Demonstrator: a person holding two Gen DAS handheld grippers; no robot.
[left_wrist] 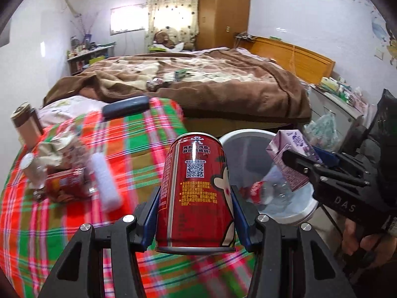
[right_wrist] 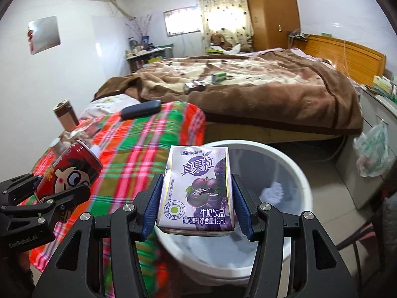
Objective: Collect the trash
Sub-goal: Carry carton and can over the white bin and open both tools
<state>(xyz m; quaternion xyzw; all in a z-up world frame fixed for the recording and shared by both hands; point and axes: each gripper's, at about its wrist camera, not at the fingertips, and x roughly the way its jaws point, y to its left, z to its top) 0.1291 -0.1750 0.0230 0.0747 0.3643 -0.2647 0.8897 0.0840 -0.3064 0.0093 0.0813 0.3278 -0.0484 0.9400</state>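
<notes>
Now my left tool (left_wrist: pixel 196 213) clamps the red can (left_wrist: pixel 196 191), right tool (right_wrist: pixel 196 198) clamps the purple carton (right_wrist: pixel 197 188) over the white bin (right_wrist: pixel 297 168); next, release both inside

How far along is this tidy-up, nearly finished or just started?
Midway, it seems. The white bin already holds some wrappers. The left gripper grips a red can; the right gripper holds a purple milk carton over the bin. A clear bottle, crumpled packets and a white roll remain on the plaid cloth.
</notes>
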